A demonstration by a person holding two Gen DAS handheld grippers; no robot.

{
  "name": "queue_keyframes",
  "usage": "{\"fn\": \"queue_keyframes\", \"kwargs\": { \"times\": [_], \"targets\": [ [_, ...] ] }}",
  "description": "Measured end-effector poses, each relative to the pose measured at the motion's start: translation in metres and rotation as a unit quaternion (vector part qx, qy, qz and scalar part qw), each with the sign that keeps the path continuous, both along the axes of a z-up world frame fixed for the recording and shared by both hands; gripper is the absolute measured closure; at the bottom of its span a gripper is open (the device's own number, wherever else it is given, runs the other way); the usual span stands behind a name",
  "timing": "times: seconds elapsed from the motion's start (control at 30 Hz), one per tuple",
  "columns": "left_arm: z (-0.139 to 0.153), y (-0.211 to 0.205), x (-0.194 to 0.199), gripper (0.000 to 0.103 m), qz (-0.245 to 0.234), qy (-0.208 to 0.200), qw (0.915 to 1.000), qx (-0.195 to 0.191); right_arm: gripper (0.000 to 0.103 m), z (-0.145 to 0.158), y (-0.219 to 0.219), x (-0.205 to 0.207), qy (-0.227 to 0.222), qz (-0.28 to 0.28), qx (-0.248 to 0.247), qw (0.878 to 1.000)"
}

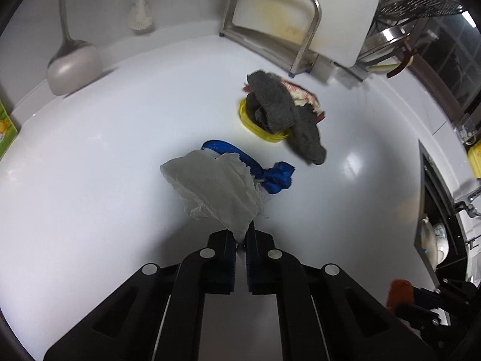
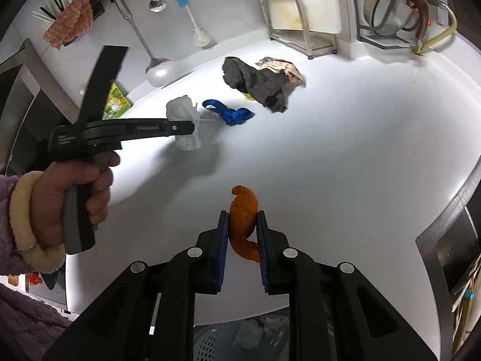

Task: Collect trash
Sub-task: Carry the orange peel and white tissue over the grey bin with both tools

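— How much loose rubbish was there on the white counter point(image 2: 345, 150)?

— One crumpled white paper tissue point(image 1: 210, 189), one knotted blue ribbon point(image 1: 270, 174), one curled orange peel point(image 2: 244, 216) and one torn printed wrapper point(image 2: 282, 67).

— And the rest?

— One dark grey cloth point(image 1: 279, 108) draped over one yellow plastic lid point(image 1: 255, 126), one metal ladle point(image 2: 156, 69), one white cutting board point(image 2: 303, 0), two black grippers.

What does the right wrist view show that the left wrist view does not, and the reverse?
Only the right wrist view shows the person's hand on the left gripper's handle, and a perforated basket below the counter edge. Only the left wrist view shows the left gripper shut on the white tissue. Both show the blue ribbon, grey cloth and orange peel in the right gripper.
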State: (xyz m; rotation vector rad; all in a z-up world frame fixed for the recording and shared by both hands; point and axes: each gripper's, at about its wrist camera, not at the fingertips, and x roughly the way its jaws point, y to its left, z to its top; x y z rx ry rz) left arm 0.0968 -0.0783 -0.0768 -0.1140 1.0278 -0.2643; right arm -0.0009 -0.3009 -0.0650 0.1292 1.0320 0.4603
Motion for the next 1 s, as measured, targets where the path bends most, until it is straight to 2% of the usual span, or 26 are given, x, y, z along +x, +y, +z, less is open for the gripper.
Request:
{"fn": "queue_keyframes", "kwargs": {
  "times": [0.23,0.43,0.77,1.0],
  "targets": [
    [0.026,0.012,-0.026,0.099,0.01,-0.014,0.9999,0.0,0.085,0.006,0.01,-0.009,-0.01,0.022,0.01,1.0],
    [0.041,0.011,-0.063,0.099,0.003,-0.021,0.9998,-0.004,0.085,0.016,0.004,-0.035,-0.02,0.029,0.016,0.999],
    [0.062,-0.022,-0.133,0.099,-0.021,-0.045,0.9988,0.003,0.085,0.033,-0.02,-0.095,-0.037,0.031,0.015,0.999],
    [0.067,-0.05,-0.178,0.099,-0.047,-0.053,0.9975,0.002,0.085,0.036,-0.04,-0.134,-0.039,0.025,0.009,0.999]
  ]
}}
